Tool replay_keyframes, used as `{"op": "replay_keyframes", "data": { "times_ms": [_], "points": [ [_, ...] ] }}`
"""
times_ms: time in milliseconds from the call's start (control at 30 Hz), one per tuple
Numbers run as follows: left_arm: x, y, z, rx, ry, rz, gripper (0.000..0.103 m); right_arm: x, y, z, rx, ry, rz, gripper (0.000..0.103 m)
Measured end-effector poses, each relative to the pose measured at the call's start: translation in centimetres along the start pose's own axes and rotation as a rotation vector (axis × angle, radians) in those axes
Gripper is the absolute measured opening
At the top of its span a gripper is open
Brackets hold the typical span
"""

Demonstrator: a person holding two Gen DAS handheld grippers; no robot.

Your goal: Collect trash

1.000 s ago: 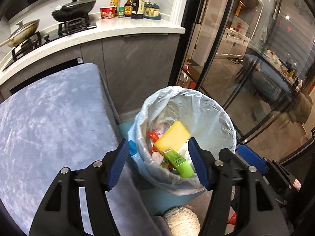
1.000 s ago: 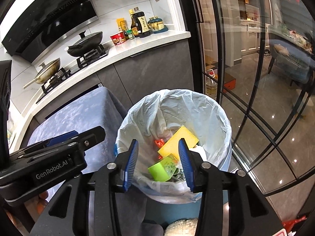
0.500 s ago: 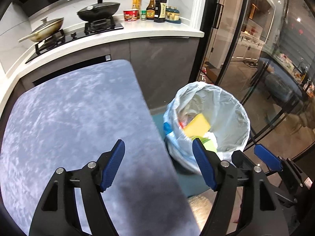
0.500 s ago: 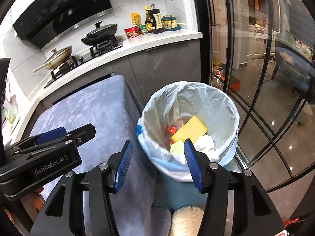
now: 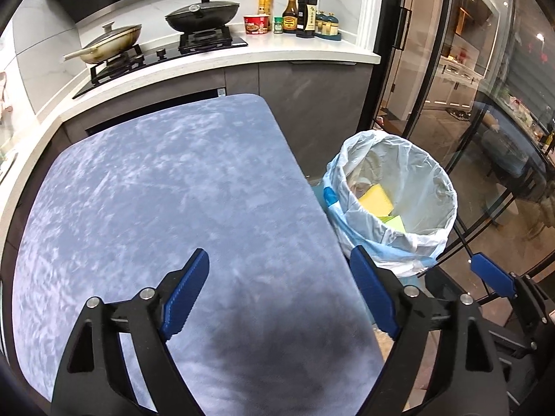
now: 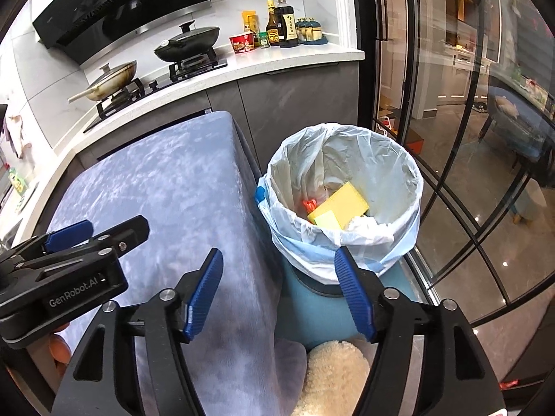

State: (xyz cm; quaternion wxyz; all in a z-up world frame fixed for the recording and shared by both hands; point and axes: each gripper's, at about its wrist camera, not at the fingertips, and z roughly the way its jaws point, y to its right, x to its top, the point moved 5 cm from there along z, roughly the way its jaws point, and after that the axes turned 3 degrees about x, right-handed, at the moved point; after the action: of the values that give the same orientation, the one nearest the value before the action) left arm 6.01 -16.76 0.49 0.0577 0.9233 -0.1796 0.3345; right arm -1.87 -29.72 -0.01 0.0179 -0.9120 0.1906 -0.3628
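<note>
A trash bin [image 5: 435,170] lined with a white plastic bag stands on the floor right of the blue-grey table [image 5: 156,190]. Inside it lie a yellow sponge [image 6: 341,204], a green packet [image 5: 393,223] and red scraps [image 6: 308,204]. My left gripper [image 5: 279,289] is open and empty above the table's right edge. My right gripper [image 6: 277,286] is open and empty, low between the table [image 6: 180,187] and the bin [image 6: 399,159]. The left gripper's body [image 6: 66,263] shows at the left of the right wrist view.
A white kitchen counter [image 5: 295,48] behind the table carries a gas hob with two pans [image 5: 203,14], a noodle cup and sauce bottles [image 5: 305,14]. Glass doors [image 6: 451,104] stand right of the bin. A fluffy cream thing [image 6: 333,374] lies near below.
Both grippers have pulled back and left from over the bin. The left one is now over the table. The bin looks smaller and further right.
</note>
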Motion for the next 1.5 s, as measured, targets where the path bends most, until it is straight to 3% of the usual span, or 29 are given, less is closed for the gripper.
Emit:
{"op": "replay_keyframes", "data": {
  "times_ms": [300, 1300, 1500],
  "points": [
    [-1.2, -1.0, 0.0, 0.054, -0.007, -0.008, 0.087, -0.5, 0.5, -0.4, -0.021, 0.0, 0.017, 0.082],
    [-3.1, -0.4, 0.7, 0.098, -0.027, 0.014, 0.091, -1.4, 2.2, 0.4, -0.064, -0.041, 0.04, 0.085],
    [-3.1, -0.3, 0.7, 0.097, -0.033, 0.016, 0.091, -1.5, 2.4, 0.4, -0.059, -0.036, 0.046, 0.091]
  ]
}}
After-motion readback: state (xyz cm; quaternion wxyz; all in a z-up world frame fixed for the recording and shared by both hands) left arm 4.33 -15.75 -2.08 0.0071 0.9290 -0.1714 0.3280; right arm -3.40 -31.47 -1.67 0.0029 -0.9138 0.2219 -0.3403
